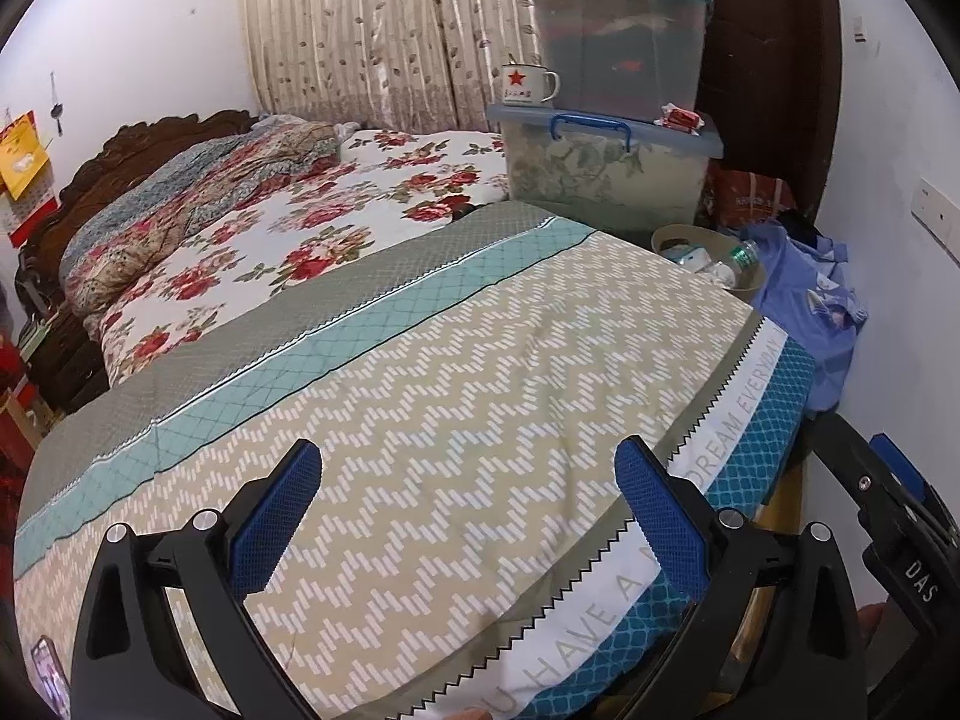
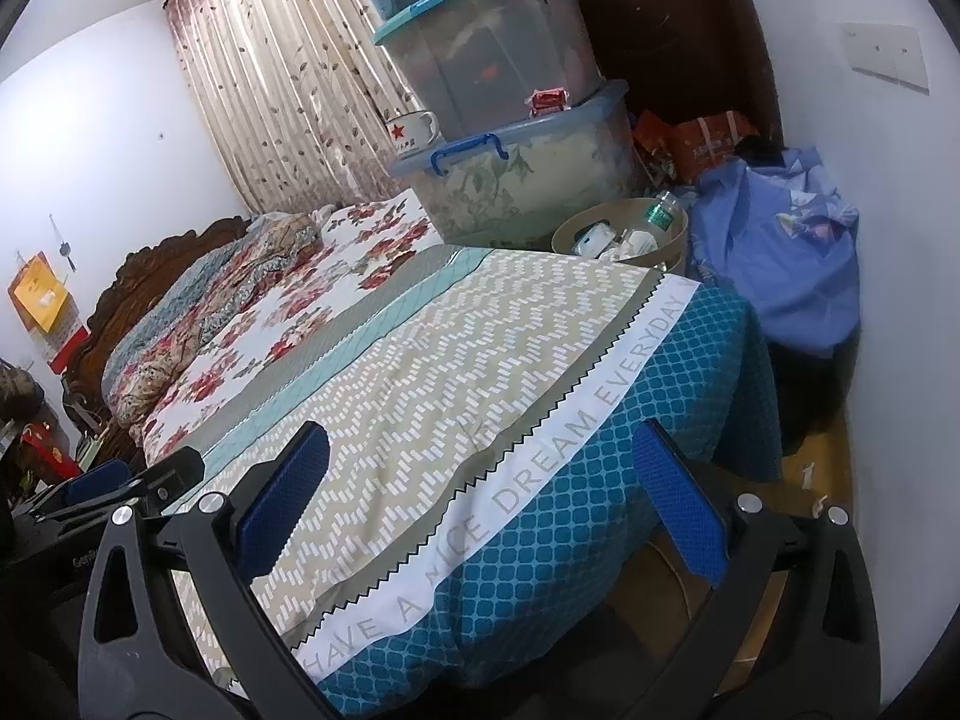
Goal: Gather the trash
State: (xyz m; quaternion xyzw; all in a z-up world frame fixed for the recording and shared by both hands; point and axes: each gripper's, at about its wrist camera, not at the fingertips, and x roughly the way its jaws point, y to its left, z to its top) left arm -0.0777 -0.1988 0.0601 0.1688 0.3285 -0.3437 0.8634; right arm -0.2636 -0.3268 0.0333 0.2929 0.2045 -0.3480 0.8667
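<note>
Bedroom, patterned bedspread (image 1: 456, 360) fills centre frame. Left gripper (image 1: 474, 516) and right gripper (image 2: 480, 504) both spread wide, empty. Trash bin (image 2: 624, 234) with bottle (image 2: 663, 213) upper right, beyond bed corner. Likely search step; next move needs locating loose trash, maybe red wrapper (image 2: 549, 99) on storage box (image 2: 528, 168).

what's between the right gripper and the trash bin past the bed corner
Only the bedspread: the right wrist view shows it running bare from the open right gripper up to the trash bin.
</note>
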